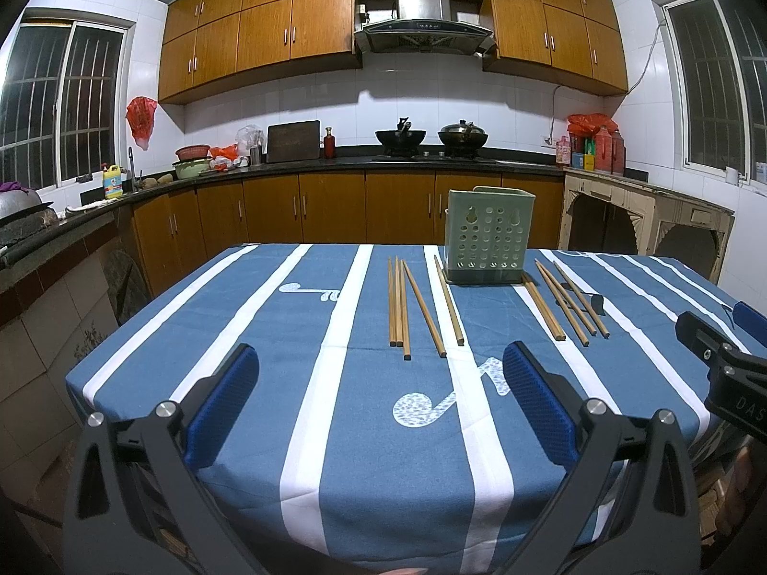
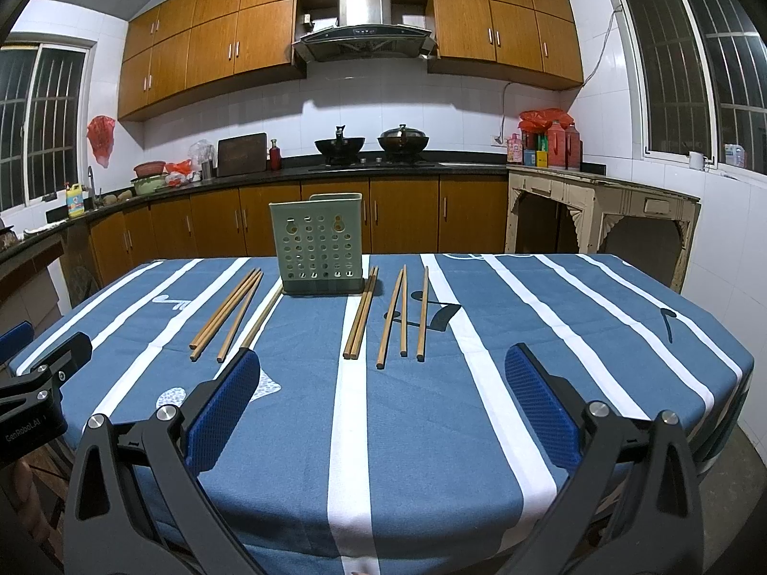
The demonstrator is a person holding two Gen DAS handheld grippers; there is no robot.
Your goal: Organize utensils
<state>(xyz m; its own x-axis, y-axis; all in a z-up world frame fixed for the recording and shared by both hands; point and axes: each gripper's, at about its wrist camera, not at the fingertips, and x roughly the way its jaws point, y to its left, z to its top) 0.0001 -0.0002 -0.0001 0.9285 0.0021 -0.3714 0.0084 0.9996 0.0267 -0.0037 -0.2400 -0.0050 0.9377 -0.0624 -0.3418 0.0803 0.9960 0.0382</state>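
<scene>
1. Left gripper [image 1: 381,378] and right gripper [image 2: 382,376] both above the near counter [image 2: 599,330] edge – fingers spread wide, nothing held.
2. Green utensil holder [image 2: 317,244] upright at 12 o'clock near the far edge.
3. Chopsticks [image 2: 230,311] at 10 and 1 o'clock – flat, flanking holder.
4. Bare cloth at 3 o'clock.

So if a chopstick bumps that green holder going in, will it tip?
Possibly. The holder stands tall on a narrow base, looks like thin perforated plastic, so probably light. It appears empty, so nothing weighs it down. On the tablecloth it may slide rather than topple.
</scene>
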